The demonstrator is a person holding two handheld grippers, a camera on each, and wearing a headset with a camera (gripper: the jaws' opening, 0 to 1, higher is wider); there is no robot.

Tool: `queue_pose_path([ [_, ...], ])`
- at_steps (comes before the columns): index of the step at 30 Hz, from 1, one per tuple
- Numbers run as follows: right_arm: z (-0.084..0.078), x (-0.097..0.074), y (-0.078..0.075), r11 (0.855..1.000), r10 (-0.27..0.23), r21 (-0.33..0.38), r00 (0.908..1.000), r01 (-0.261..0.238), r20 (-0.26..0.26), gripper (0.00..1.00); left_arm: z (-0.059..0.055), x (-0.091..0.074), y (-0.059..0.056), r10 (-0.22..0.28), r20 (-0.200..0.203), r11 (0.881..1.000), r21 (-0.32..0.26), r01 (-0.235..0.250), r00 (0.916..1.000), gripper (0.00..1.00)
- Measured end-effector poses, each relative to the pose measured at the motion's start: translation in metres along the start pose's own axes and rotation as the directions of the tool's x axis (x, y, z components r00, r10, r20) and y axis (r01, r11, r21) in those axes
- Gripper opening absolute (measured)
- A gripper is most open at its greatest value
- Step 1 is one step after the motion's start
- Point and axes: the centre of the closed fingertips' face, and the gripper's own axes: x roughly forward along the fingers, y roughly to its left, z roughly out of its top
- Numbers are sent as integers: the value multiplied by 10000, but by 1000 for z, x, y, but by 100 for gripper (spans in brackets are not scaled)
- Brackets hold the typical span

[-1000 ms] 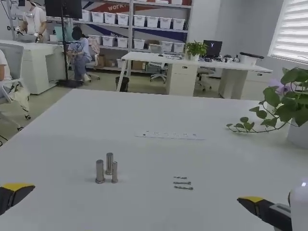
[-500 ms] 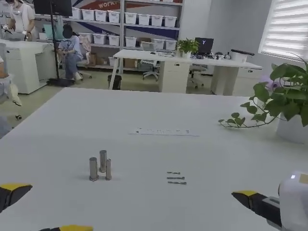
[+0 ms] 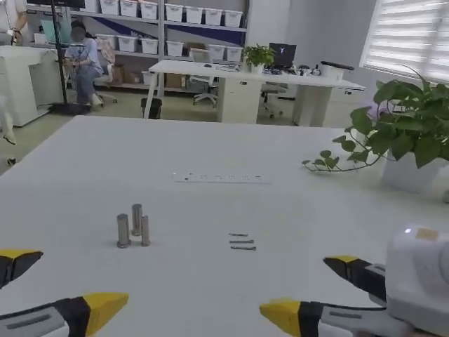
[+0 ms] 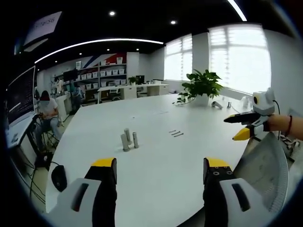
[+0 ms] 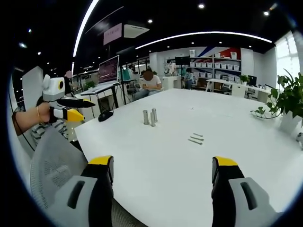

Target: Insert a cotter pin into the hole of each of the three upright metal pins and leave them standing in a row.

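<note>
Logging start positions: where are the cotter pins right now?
In the head view, the three cotter pins lie flat on the white table, apart from and to the right of the cluster of upright metal pins.

The head view looks forward and down along the white desk (image 3: 295,203) from its near edge, toward shelving (image 3: 175,14) on the far wall. The left gripper view sits low at that edge, angled right toward the windows (image 4: 236,61) and the right tool (image 4: 231,128). The right gripper view angles left toward the left tool (image 5: 89,109). All three share the metal pins (image 3: 132,226) at mid-distance.
</note>
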Motion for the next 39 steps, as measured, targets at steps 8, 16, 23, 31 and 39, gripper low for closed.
queue_pose_path([
  [8, -1, 0, 3, 10000, -34, 22, 10000, 34, -13, 87, -1, 7, 2, -98, -52, 9999, 112, 98, 9999, 67],
  [16, -1, 7, 6, 9998, 120, 180, 9999, -122, 67, 84, 5, 21, 18, -96, 143, 9999, 143, 94, 9999, 57],
  [23, 5, 11, 7, 9998, 179, 129, 9995, -182, 265, 80, 9, 43, 35, -135, 205, 9998, 171, 132, 9997, 48],
  [31, 12, 14, 3, 9993, 146, 350, 9990, -161, 432, 77, 15, 78, 45, -196, 424, 9978, 643, 168, 9989, 41],
  [39, 14, 21, 3, 9988, 213, 441, 9987, -234, 473, 76, 18, 115, 48, -303, 464, 9973, 679, 271, 9985, 35],
])
